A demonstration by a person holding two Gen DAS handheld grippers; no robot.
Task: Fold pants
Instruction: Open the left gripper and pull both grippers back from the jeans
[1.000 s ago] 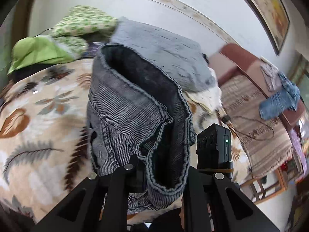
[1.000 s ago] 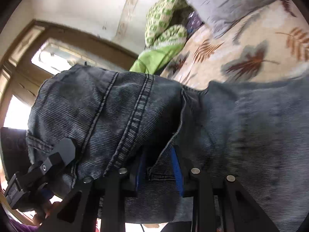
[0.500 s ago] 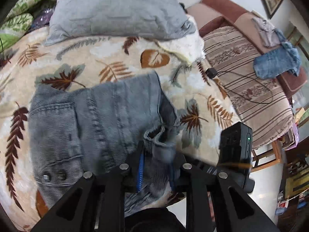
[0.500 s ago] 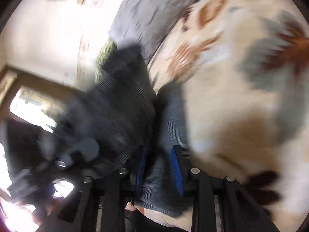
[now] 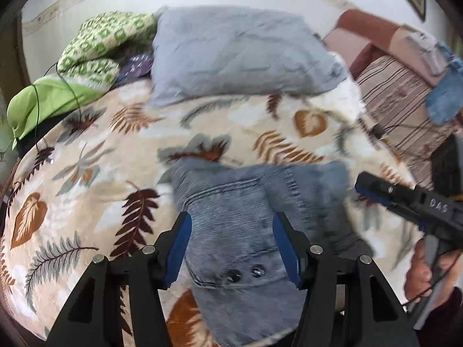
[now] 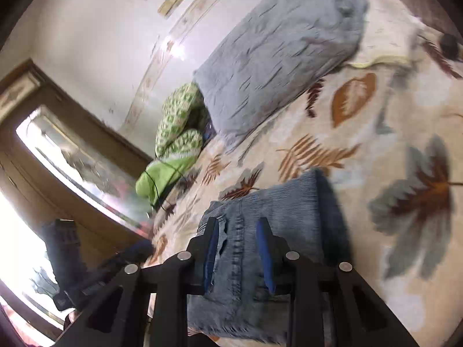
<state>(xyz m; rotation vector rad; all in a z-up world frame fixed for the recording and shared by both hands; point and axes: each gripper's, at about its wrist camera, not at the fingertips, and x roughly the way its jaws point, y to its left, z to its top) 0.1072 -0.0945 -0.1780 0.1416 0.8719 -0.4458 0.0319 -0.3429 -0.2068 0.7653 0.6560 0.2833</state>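
Note:
Grey-blue denim pants (image 5: 246,199) lie folded on the leaf-print bedspread (image 5: 86,173). My left gripper (image 5: 231,219) hovers over them with its jaws opening. The cloth lies below and between the blue pads (image 5: 179,245), which do not press on it. In the right wrist view the pants (image 6: 289,202) run between the fingers of my right gripper (image 6: 237,231), which is shut on a seamed edge of the denim. From the left wrist view that right gripper (image 5: 361,185) reaches in from the right to the pants' right edge, held by a hand (image 5: 419,271).
A grey pillow (image 5: 240,55) lies at the head of the bed, with a green patterned blanket (image 5: 107,43) and a green cloth (image 5: 46,98) to its left. A striped sofa (image 5: 405,104) with loose clothes stands right of the bed. A wooden-framed window (image 6: 58,156) is at the left.
The pants came down from hanging in the air to lying folded on the bed. My left gripper let go of the cloth and spread its jaws. The right gripper swung round with its edge.

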